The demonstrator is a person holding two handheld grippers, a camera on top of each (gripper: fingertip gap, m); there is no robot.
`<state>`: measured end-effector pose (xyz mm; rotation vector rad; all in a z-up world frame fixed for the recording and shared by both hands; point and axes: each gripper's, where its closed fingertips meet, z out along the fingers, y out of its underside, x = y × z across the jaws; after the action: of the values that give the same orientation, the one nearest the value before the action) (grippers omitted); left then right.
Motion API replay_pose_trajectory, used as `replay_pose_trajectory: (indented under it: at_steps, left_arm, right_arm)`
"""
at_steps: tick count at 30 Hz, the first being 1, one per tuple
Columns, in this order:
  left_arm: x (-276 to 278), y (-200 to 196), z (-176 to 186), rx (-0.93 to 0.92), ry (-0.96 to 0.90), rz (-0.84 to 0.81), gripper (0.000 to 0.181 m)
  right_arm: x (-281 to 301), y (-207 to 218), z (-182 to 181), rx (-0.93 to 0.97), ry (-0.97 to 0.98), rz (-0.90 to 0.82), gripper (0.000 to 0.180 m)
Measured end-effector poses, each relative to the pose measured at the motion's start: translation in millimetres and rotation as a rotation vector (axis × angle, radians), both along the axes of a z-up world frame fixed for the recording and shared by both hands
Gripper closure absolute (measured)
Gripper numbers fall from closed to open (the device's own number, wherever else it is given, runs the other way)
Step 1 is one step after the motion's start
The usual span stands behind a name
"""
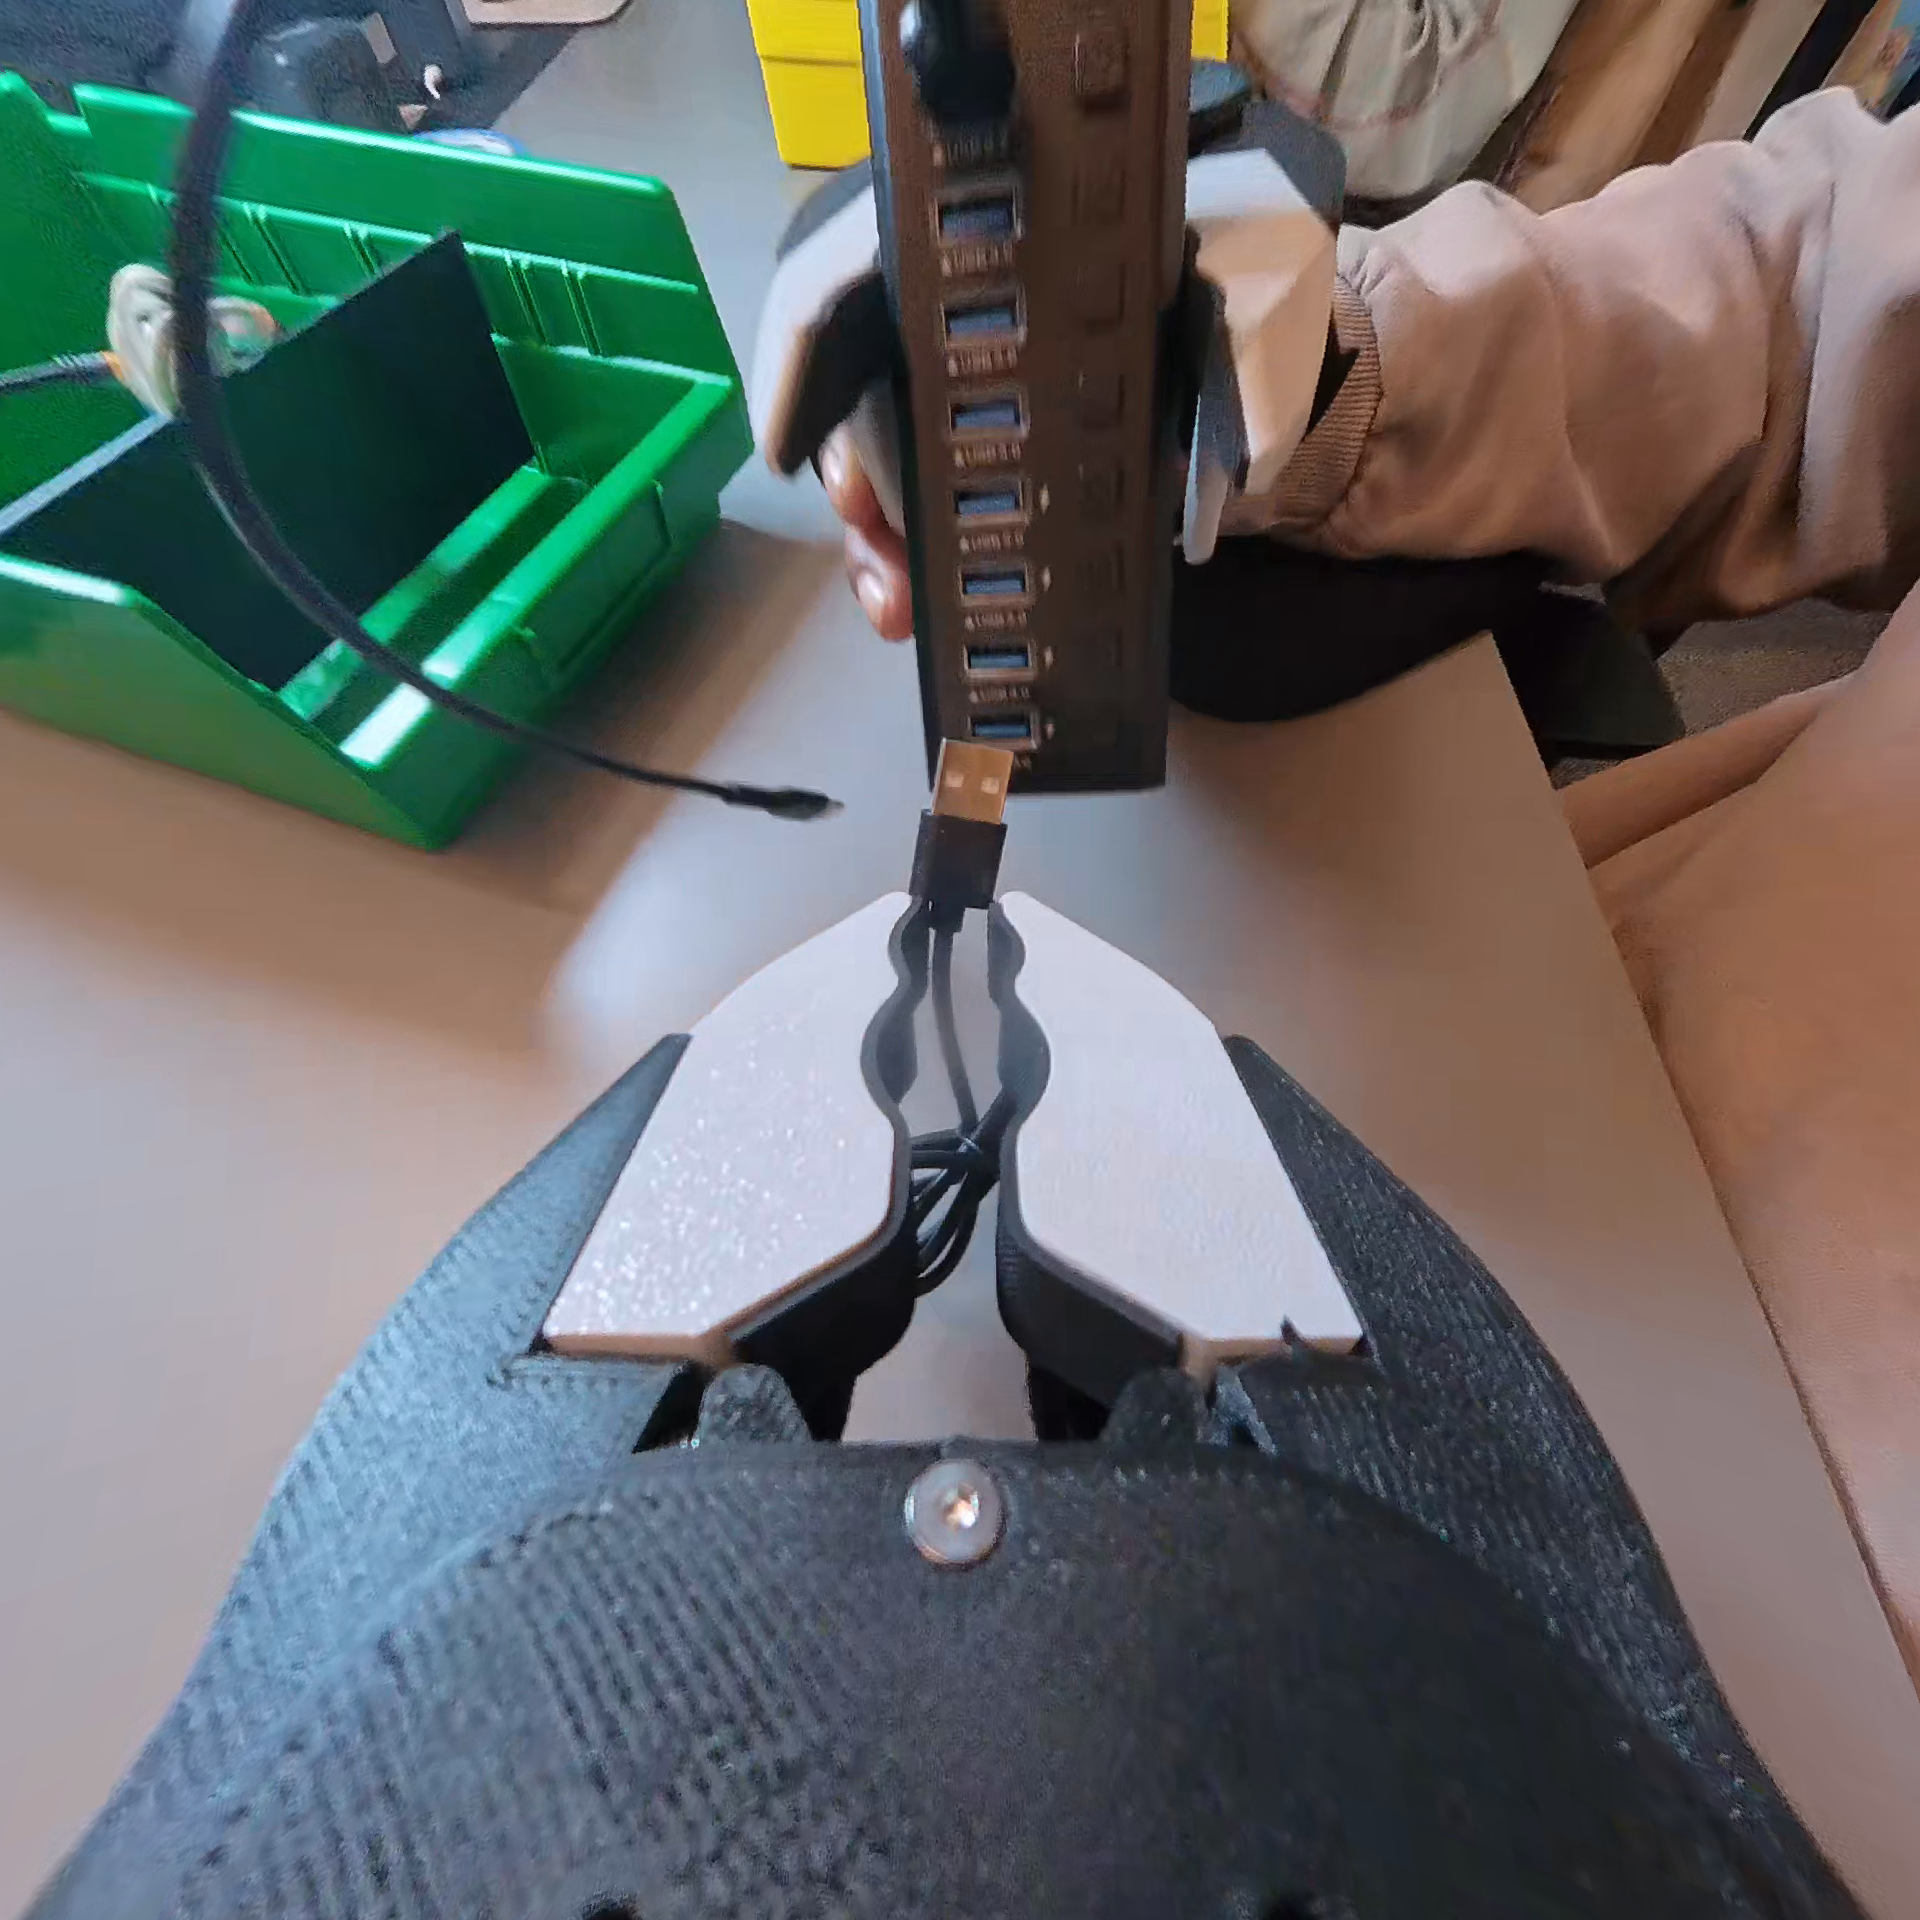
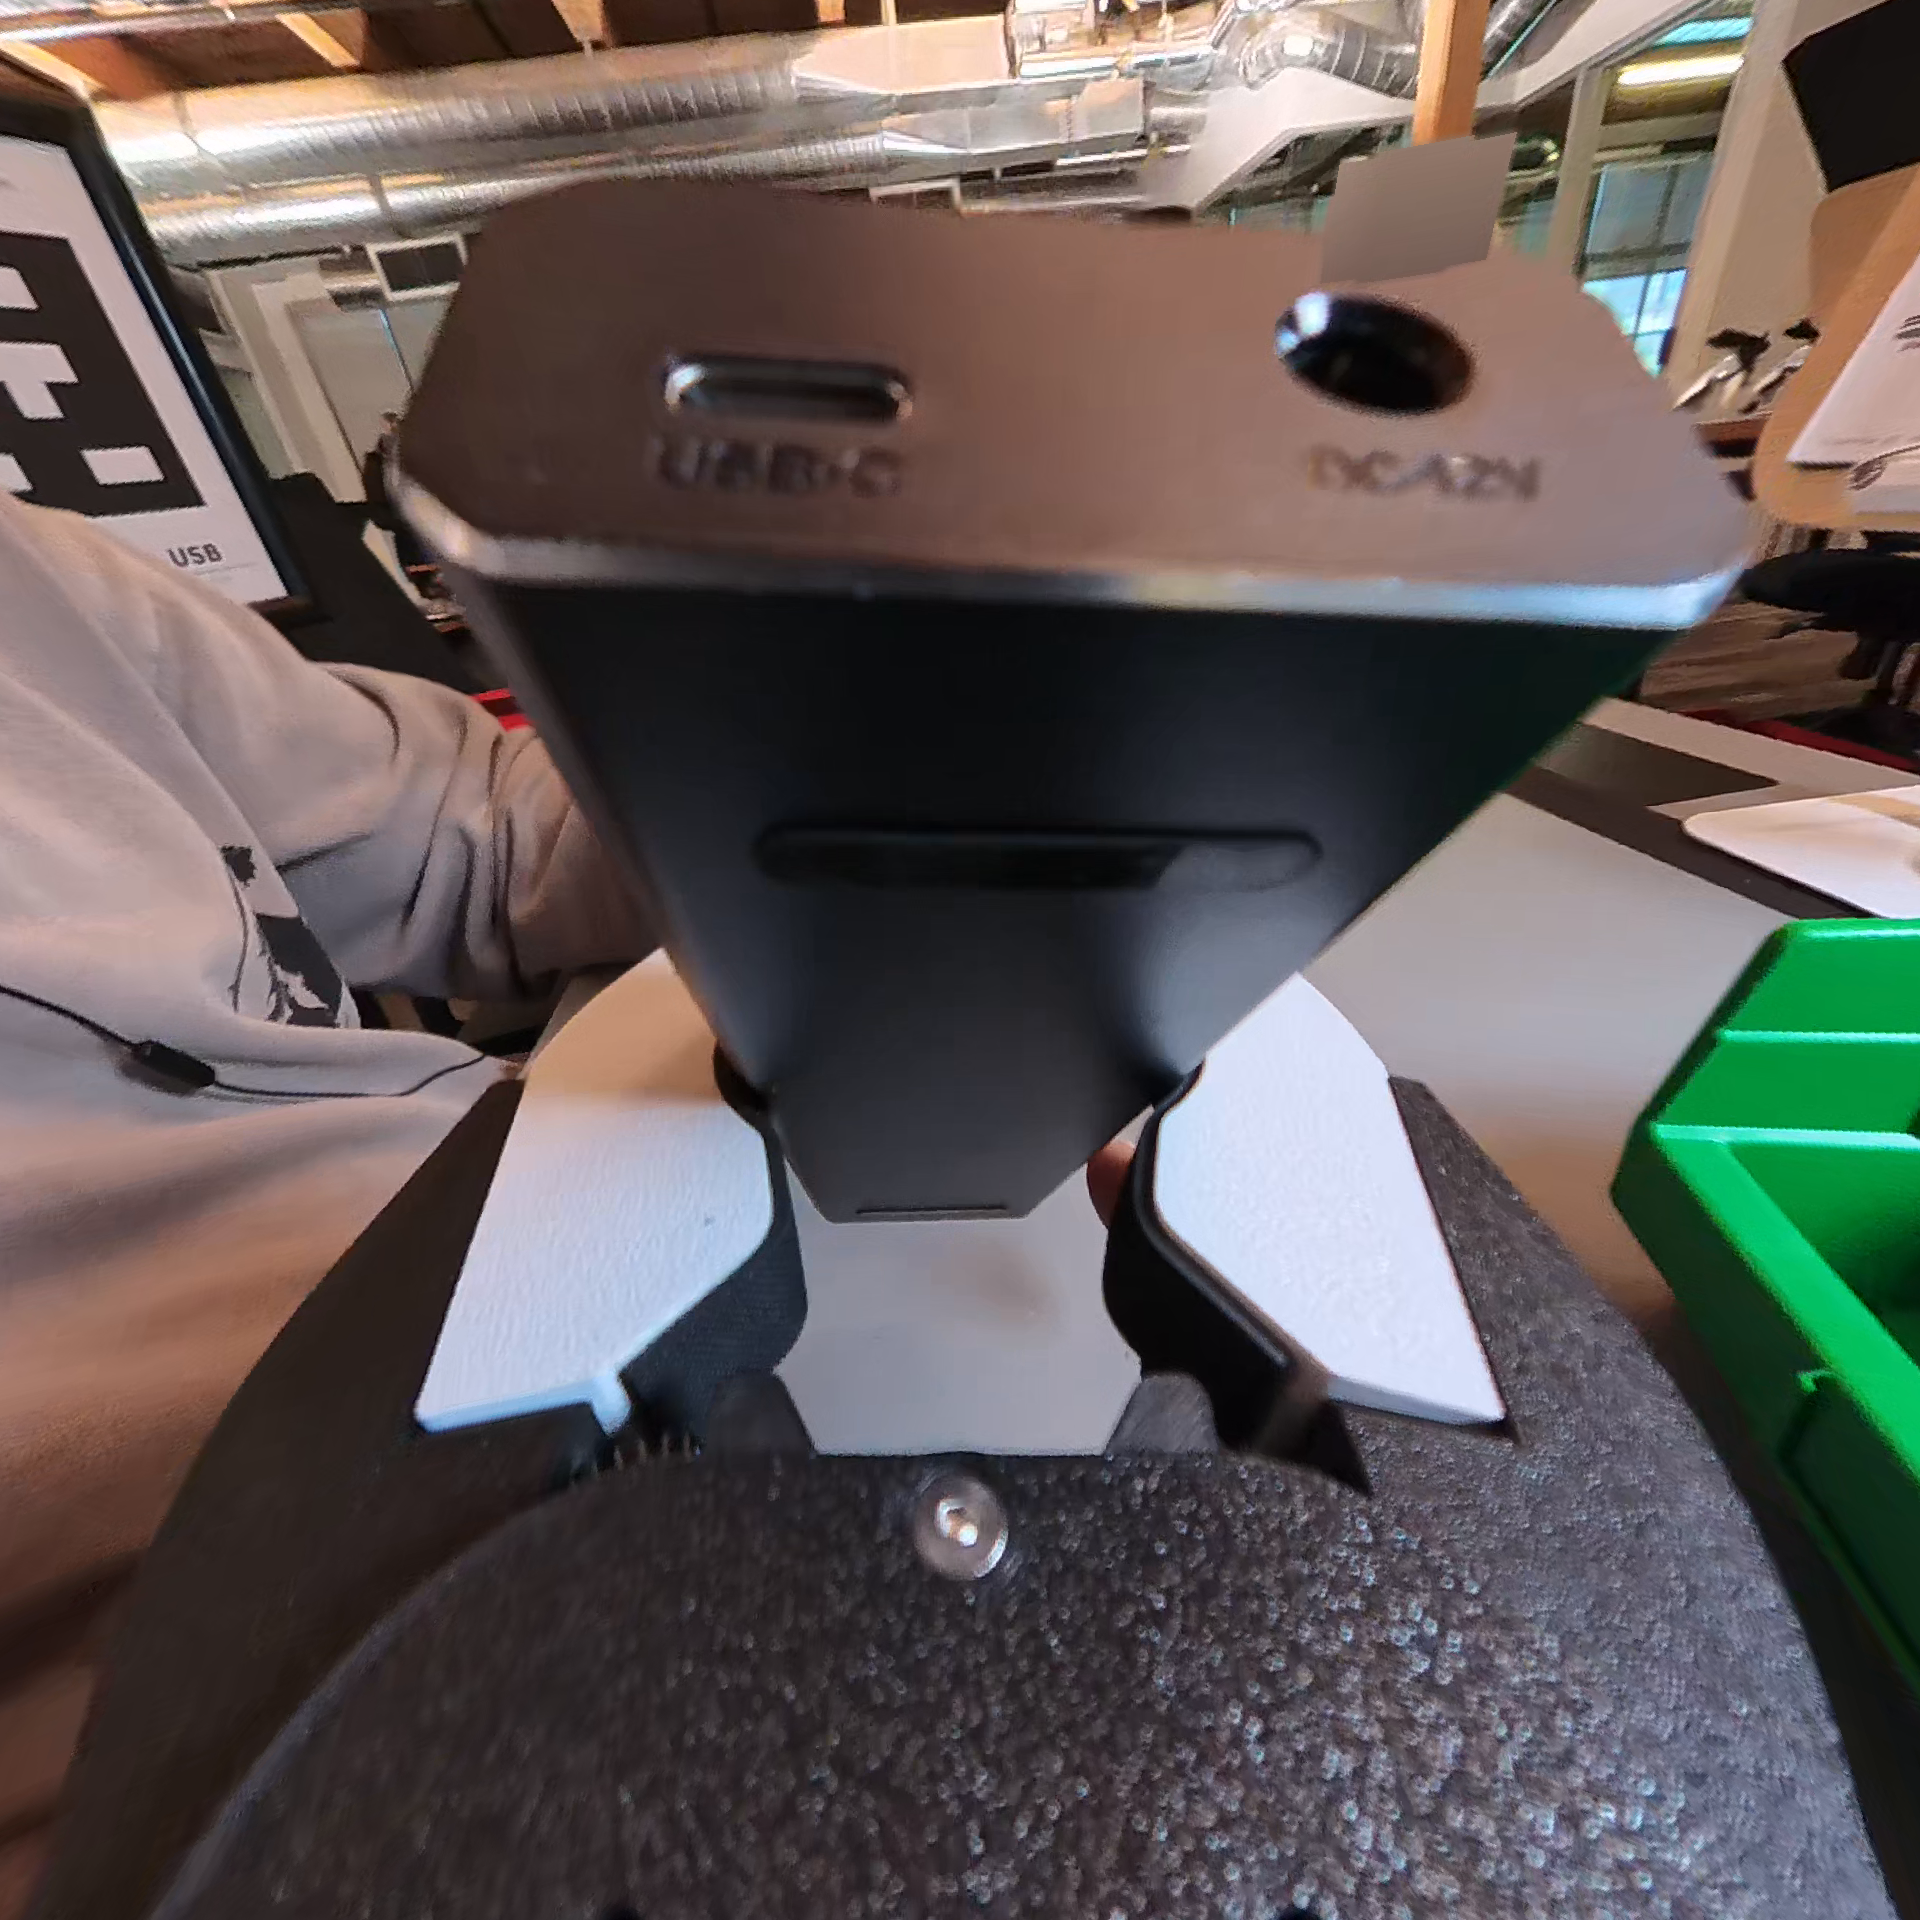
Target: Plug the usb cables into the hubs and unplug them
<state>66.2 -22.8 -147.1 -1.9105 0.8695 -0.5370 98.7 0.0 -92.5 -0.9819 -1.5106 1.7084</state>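
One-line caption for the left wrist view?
Left hand-held gripper holds a USB plug just short of the hub, which the right hand-held gripper holds.

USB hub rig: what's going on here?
A person is working two handheld grippers. The right gripper is shut on a dark USB hub, holding it up above the table. The left gripper is shut on a black USB cable, its plug pointing at the hub's end port but not yet inserted. A second black cable hangs loose beside a green bin.
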Motion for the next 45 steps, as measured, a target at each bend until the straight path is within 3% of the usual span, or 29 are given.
replay_pose_trajectory:
  at_steps: [9,20,45]
  left_arm:
    - [18,11,29,-0.071,0.213,-0.095,0.17]
    - [20,21,16,-0.29,0.493,-0.092,0.169]
    - [16,30,20,-0.42,0.942,-0.124,0.171]
  right_arm:
    - [-8,-11,-17,0.082,-0.059,-0.002,0.108]
    - [-16,-6,-37,0.29,-0.133,-0.115,0.108]
    - [-21,13,-53,0.668,-0.197,-0.334,0.108]
